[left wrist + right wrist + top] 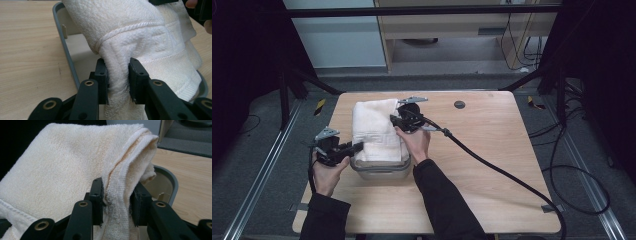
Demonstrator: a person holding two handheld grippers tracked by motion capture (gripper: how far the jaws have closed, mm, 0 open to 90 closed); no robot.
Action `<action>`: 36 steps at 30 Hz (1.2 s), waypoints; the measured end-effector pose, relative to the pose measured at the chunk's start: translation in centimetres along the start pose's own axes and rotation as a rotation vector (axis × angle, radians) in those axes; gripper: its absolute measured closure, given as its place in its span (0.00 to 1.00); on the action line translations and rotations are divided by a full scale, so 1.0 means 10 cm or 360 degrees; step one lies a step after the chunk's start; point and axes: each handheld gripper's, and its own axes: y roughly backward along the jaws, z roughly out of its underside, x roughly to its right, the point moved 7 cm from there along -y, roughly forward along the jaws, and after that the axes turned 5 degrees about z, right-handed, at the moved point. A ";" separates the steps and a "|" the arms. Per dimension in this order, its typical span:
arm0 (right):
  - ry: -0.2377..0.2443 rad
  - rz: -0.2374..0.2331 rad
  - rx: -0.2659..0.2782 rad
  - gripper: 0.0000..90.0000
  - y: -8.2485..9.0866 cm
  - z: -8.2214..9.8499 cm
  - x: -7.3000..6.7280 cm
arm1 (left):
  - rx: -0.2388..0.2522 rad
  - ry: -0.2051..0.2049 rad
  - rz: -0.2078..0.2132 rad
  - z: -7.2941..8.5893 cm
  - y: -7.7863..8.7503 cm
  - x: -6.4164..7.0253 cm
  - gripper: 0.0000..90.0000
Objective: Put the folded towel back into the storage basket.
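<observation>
Wooden table [492, 150] bears grey container [379, 170]. Folded white towel [374, 130] held over it — left gripper [357, 146], right gripper [394, 120] each pinching opposite edge, keeping fold flat for likely lowering inside.

The towel [374, 131] covers the container [382, 170]; bare table [492, 150] lies rightward.

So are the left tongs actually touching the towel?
Touching. In the left gripper view, the left tongs are shut on a bunched fold of the towel, both pads pressing into the cloth above the container.
</observation>
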 end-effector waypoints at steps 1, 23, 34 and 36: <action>0.0005 0.0008 -0.0004 0.75 -0.03 0.02 0.00 | -0.0016 -0.0012 -0.0013 0.01 -0.02 -0.01 0.79; 0.0035 0.0062 -0.0108 0.74 -0.26 0.37 0.08 | -0.0154 -0.0030 -0.0056 0.21 -0.24 -0.09 0.79; 0.0064 0.0092 -0.0111 0.74 -0.27 0.41 0.08 | -0.0176 -0.0023 -0.0060 0.22 -0.27 -0.09 0.78; 0.0057 0.0089 -0.0114 0.74 -0.26 0.42 0.09 | -0.0182 -0.0026 -0.0064 0.22 -0.27 -0.09 0.77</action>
